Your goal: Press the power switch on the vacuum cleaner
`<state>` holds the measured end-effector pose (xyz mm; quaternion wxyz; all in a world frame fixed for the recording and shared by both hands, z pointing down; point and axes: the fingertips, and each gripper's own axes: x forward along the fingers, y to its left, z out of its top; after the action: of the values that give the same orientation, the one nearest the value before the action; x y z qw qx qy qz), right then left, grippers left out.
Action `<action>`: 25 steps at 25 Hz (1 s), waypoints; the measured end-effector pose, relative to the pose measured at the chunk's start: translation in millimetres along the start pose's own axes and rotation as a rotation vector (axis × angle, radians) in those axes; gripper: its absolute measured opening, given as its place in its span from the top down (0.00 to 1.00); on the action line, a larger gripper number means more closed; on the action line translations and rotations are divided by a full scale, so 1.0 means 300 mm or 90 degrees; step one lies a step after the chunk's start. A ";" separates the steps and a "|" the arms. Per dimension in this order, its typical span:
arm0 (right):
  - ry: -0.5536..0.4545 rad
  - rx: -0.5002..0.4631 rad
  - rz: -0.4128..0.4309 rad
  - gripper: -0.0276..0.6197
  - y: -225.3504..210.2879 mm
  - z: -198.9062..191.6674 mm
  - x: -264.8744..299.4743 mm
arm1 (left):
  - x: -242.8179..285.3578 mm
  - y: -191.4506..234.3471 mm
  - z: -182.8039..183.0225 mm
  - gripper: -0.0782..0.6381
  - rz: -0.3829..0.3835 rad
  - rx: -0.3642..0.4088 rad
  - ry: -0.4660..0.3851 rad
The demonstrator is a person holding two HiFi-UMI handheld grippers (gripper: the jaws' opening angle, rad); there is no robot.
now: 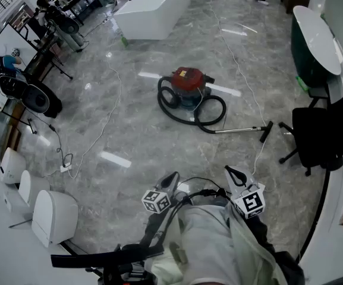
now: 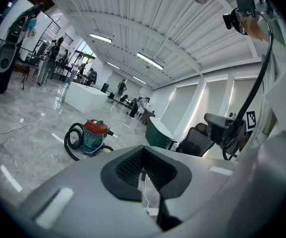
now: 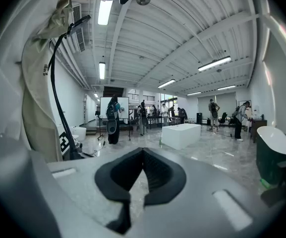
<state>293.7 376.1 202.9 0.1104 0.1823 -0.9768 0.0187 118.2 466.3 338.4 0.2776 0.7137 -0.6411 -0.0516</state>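
The vacuum cleaner (image 1: 188, 88) stands on the marble floor well ahead of me. It has a red lid and a teal drum, and its black hose (image 1: 210, 119) loops round it. Its metal wand (image 1: 242, 130) lies to the right. The left gripper view also shows the vacuum cleaner (image 2: 93, 135), small and far off; its switch is too small to make out. My left gripper (image 1: 172, 177) and right gripper (image 1: 230, 171) are held close to my body, far short of it. Both are shut with nothing between the jaws, as the left gripper (image 2: 143, 153) and right gripper (image 3: 143, 152) show in their own views.
A white cord (image 1: 109, 108) trails across the floor left of the vacuum. A white block counter (image 1: 153, 8) stands beyond it. At right are a dark tub (image 1: 314, 37) and a black office chair (image 1: 317, 138). White units (image 1: 52, 215) sit at the near left, with several people far back.
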 end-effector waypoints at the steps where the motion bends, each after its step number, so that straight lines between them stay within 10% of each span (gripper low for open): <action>1: -0.001 0.000 0.005 0.95 -0.007 -0.003 0.001 | 0.006 -0.005 0.007 0.88 0.004 0.001 -0.006; 25: -0.009 0.026 0.044 0.95 -0.255 -0.071 -0.052 | 0.151 -0.253 0.167 0.88 0.065 0.091 -0.115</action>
<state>339.8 311.9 219.8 0.0993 0.1506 -0.9827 0.0413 171.8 408.9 274.1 0.1691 0.6907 -0.7009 -0.0559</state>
